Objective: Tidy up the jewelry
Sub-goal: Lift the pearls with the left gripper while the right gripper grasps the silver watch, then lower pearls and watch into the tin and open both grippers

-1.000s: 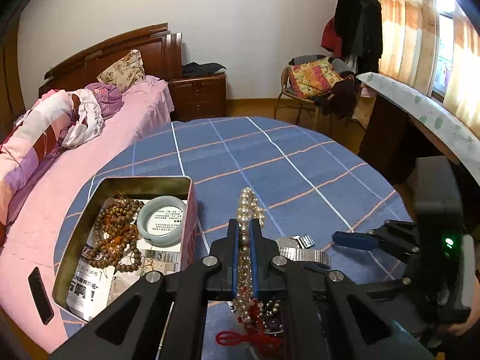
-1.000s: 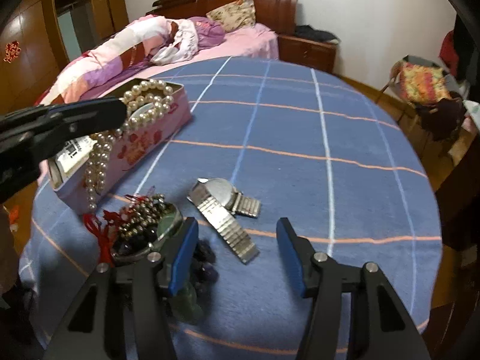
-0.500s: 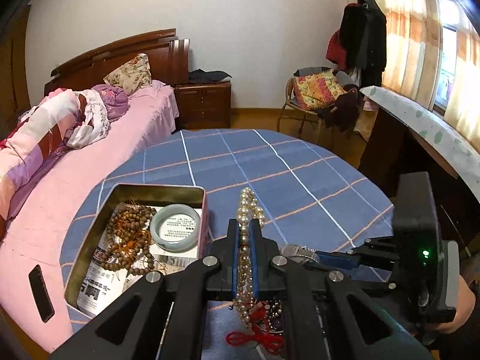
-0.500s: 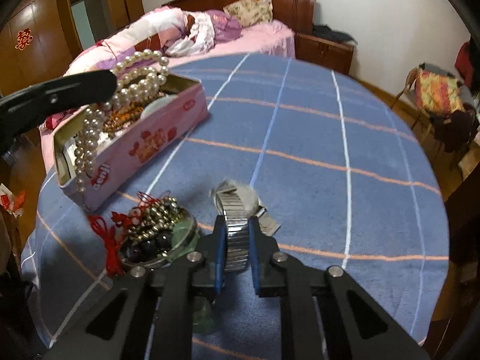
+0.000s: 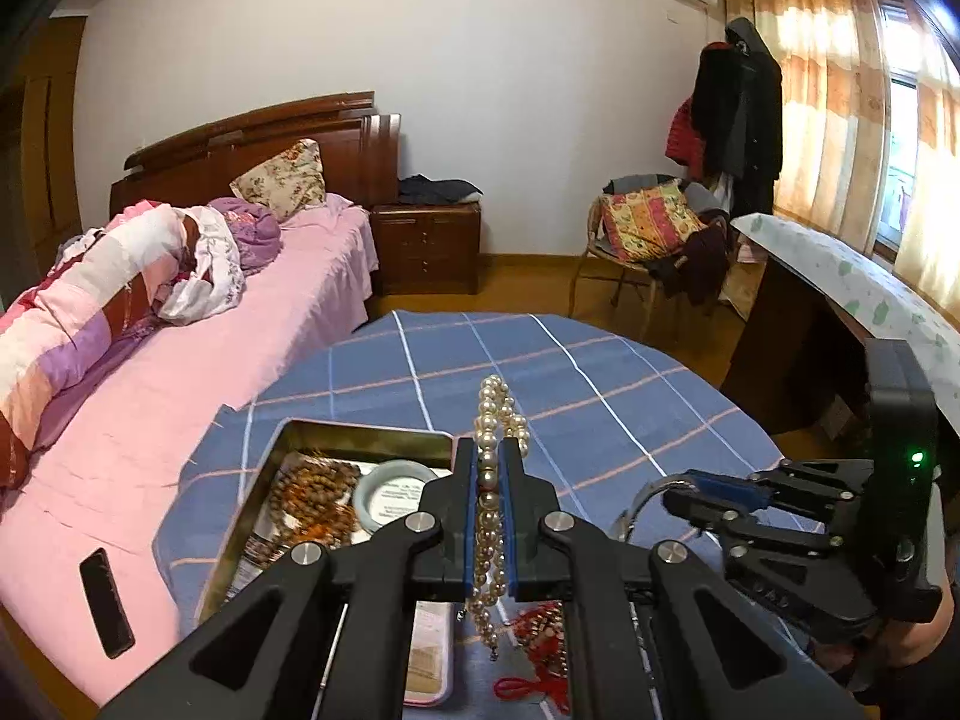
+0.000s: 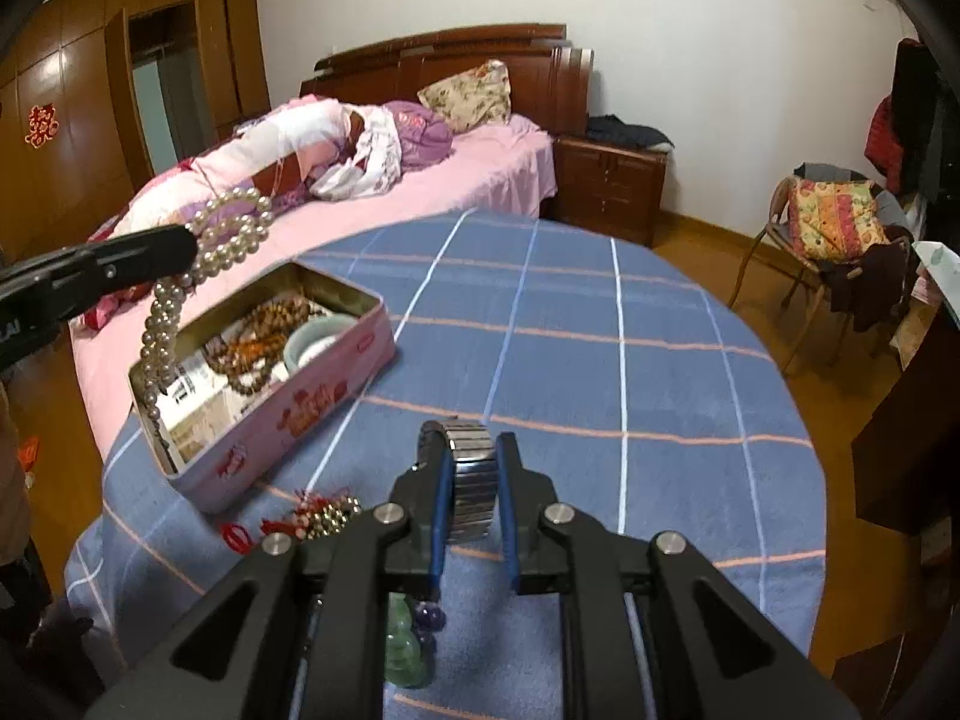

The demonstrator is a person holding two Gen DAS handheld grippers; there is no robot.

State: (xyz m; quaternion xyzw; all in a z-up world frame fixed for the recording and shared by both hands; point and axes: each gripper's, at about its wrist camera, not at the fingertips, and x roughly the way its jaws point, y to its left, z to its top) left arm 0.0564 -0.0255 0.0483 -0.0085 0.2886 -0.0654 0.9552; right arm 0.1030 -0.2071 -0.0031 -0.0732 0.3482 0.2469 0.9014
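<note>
Right wrist view: right gripper [image 6: 474, 480], just clamped on the metal watch [image 6: 473, 477], lifts it; left gripper [image 5: 487, 495] pinches pearls [image 5: 489, 516], tin [image 6: 360, 360] next.

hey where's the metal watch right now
The metal watch is off the table, clamped by its band in the right gripper, above the blue checked tablecloth and to the right of the pink tin.
</note>
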